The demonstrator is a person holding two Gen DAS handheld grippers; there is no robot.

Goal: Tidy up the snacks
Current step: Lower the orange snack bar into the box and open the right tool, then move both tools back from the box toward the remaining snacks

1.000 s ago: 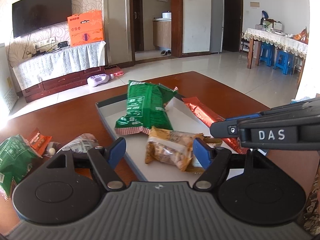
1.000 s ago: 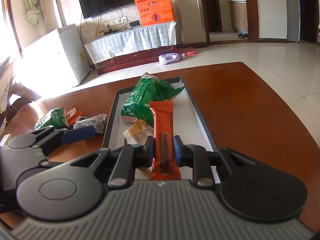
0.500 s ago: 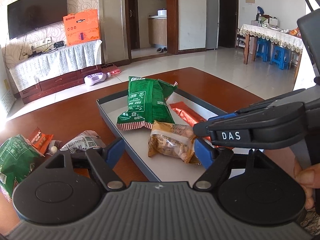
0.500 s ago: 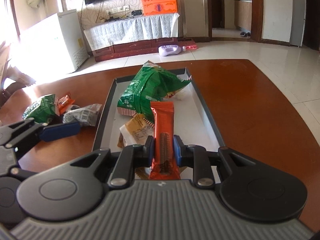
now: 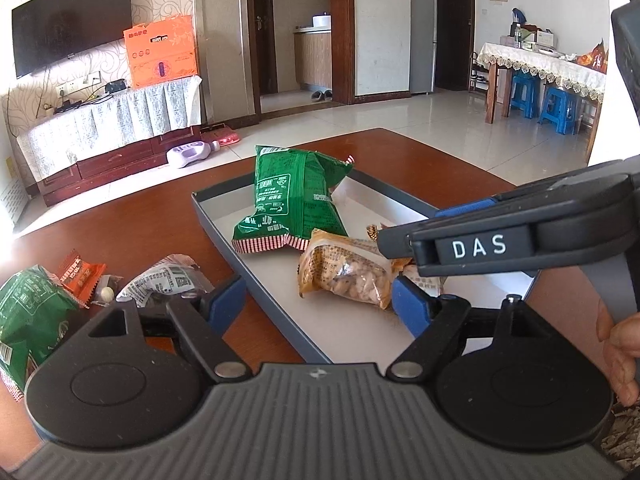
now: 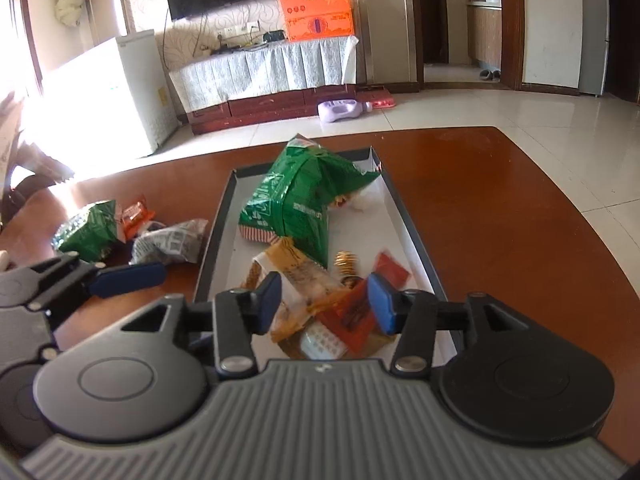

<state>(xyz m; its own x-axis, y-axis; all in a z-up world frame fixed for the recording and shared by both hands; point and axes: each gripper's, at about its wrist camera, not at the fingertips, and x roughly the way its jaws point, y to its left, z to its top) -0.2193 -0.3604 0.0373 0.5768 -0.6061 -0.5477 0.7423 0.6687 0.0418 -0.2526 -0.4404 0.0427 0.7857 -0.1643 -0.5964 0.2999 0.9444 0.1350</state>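
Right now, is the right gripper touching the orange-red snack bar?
Apart. In the right wrist view the right gripper has just been opening, and the orange-red snack bar lies tilted in the tray, with gaps to both blue pads.

Count from my position: one tray (image 6: 404,220); two green bags (image 6: 304,204) (image 6: 90,232); one silver packet (image 6: 168,240); two orange wrappers (image 6: 352,316) (image 6: 138,216); one peanut pack (image 5: 348,276).

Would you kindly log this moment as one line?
right gripper: just opened, orange bar dropped in tray | left gripper: open, empty | loose snacks on table
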